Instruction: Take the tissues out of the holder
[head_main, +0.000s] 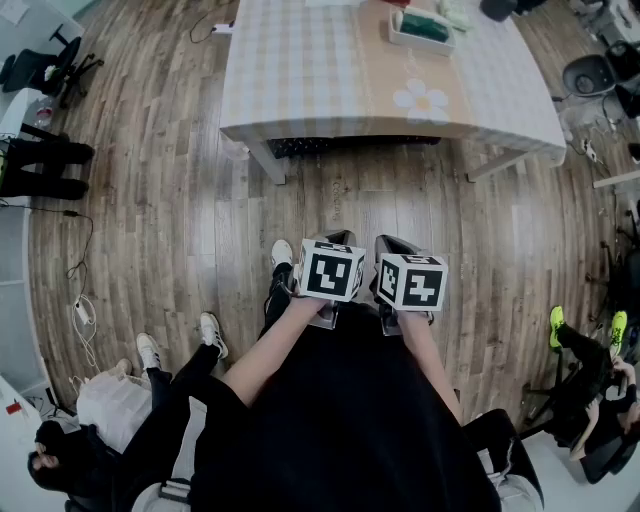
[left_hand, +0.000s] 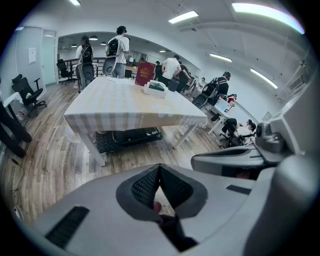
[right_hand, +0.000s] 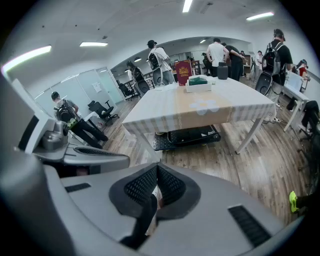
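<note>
While both hand-held grippers (left_hand: 159, 169) (right_hand: 156, 169) are clenched empty, one holder (head_main: 399, 33), seemingly with tissues (head_main: 426, 25), tops one table (head_main: 320, 75).

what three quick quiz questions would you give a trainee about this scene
1. True or false: the tissue holder sits on the floor under the table.
2. Pick one: the right claw is A) shut with nothing in it, B) clamped on a tissue, C) wide open.
3. Fill in: the left claw is held well short of the table, above the wooden ___.
Key: 1 false; 2 A; 3 floor.
</note>
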